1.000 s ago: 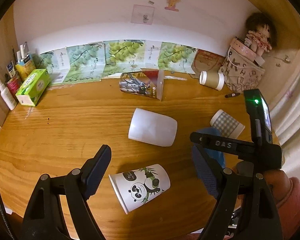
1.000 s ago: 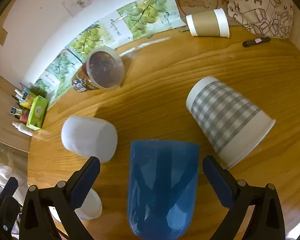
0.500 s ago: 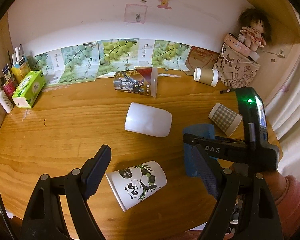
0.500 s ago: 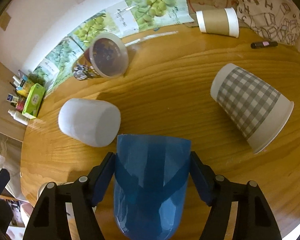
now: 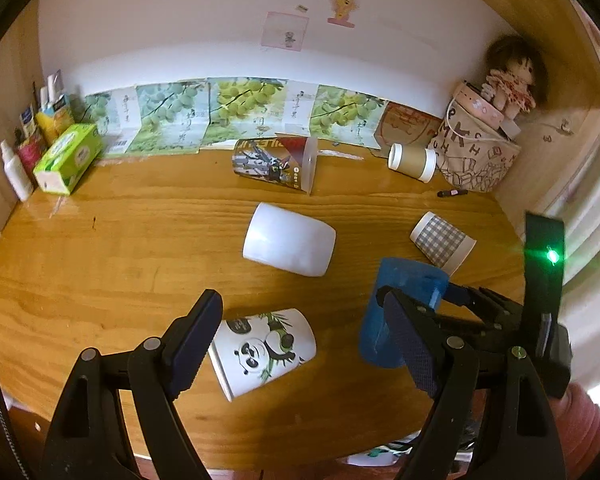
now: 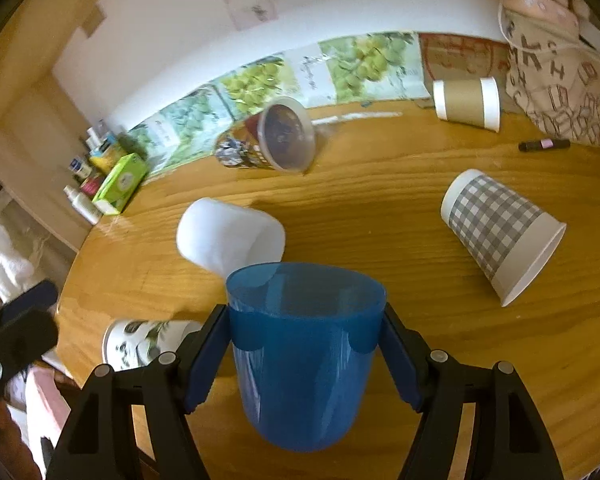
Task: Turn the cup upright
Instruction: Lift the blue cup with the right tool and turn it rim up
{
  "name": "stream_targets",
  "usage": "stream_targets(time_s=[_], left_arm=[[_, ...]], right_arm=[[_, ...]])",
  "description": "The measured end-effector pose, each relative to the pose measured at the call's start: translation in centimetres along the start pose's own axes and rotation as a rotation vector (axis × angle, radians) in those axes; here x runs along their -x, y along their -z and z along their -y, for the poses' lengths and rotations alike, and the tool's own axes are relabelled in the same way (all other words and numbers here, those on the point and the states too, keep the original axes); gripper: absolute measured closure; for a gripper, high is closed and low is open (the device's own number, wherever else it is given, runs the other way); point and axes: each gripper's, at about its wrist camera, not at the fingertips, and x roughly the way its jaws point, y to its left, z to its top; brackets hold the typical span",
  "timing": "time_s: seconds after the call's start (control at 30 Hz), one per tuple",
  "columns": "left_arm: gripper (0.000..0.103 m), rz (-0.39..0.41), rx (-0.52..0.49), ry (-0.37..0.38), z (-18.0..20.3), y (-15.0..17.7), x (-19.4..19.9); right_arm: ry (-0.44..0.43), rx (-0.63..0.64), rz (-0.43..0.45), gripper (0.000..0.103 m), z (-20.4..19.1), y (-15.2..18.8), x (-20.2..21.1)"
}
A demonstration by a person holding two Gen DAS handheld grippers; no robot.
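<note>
A translucent blue cup (image 6: 304, 364) is clamped between the fingers of my right gripper (image 6: 306, 356), lifted off the round wooden table (image 6: 380, 216) and tilted, its flat base end pointing away from the camera. In the left wrist view the blue cup (image 5: 404, 304) hangs at the right, held by the right gripper (image 5: 440, 312). My left gripper (image 5: 304, 344) is open above a panda-print paper cup (image 5: 264, 350) that lies on its side.
Other cups lie on their sides: a white one (image 5: 290, 240), a grey checked one (image 5: 444, 240), a printed clear one (image 5: 276, 162) and a brown one (image 5: 412, 160). A green tissue box (image 5: 68, 158) and bottles stand at the back left, a bag with a doll (image 5: 480, 152) at the back right.
My right gripper closed on the blue cup, lifted it off the table and tilted it. My left gripper stayed open and pulled back a little over the panda cup.
</note>
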Motion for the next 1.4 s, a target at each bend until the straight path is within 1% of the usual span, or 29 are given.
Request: stream_targets(time_s=[0.13,0.3,0.6,0.73,0.97,1.13,1.4], left_arm=[[0.017,0.002,0.019,-0.004,0.3,0.8,0.5],[0.017,0.011,0.030,-0.011,1.2,1.7,1.2],[0.017,0.021,0.076,-0.052,1.8,3.3,2.4],[0.017,0.026,0.095,-0.068,2.1,3.9,2.9],[0.017,-0.008,0.115,-0.104,3.0,5.6,3.4],[0.017,-0.036,0.147,-0.129,3.0,6.8,3.8],[0.017,-0.069,0.167,-0.166,3.2,8.0,4.3]], right_arm=[[0.006,0.086,0.041,0.030,-0.7,1.0,1.3],[-0.011,0.190,0.077,0.030,-1.5,2.9,2.7],[0.007,0.438,0.160,0.031,-3.8,7.0,3.8],[-0.009,0.458,0.168,0.031,-3.9,7.5,4.0],[-0.034,0.464,0.188,0.030,-3.6,8.0,4.4],[-0.038,0.475,0.207,0.030,-3.6,8.6,4.6],[-0.050,0.532,0.228,0.030,-4.0,9.5,4.9]])
